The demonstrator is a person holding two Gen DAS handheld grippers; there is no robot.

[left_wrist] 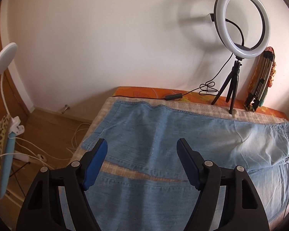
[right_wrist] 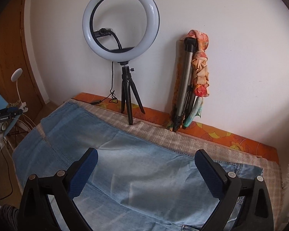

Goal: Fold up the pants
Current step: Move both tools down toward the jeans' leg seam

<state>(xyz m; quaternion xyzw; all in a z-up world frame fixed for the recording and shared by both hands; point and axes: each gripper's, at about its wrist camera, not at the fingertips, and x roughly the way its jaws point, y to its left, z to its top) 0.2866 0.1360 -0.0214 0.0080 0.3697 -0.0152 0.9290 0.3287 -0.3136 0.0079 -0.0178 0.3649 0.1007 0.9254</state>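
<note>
Your left gripper (left_wrist: 141, 144) hung over the pale blue denim pants (left_wrist: 163, 134), its black jaws parted with nothing between the blue pads; your right gripper (right_wrist: 146, 156) likewise stood wide apart above the cloth, touching none of it as far as you could see.

No containers showed in either view.

You had the pants spread flat on a beige woven cover (left_wrist: 192, 107) laid over an orange flower-printed mattress (left_wrist: 144, 91). From the left wrist, the two legs lay side by side with a thin strip of cover showing between them. Denim was soft, faded, lightly creased, with stitched seams; it looked paler toward the waist end at the right.

At the far edge, against the white wall, stood a lit white ring light on a small black tripod (right_wrist: 121, 28), one foot resting on the cover just beside the pants. Its black cable with an inline switch (left_wrist: 173, 96) trailed along the mattress. Beside it, a folded metal tripod draped in an orange floral scarf (right_wrist: 190, 80) leaned on the wall. A white clip lamp (left_wrist: 4, 57) sat off the left side.
</note>
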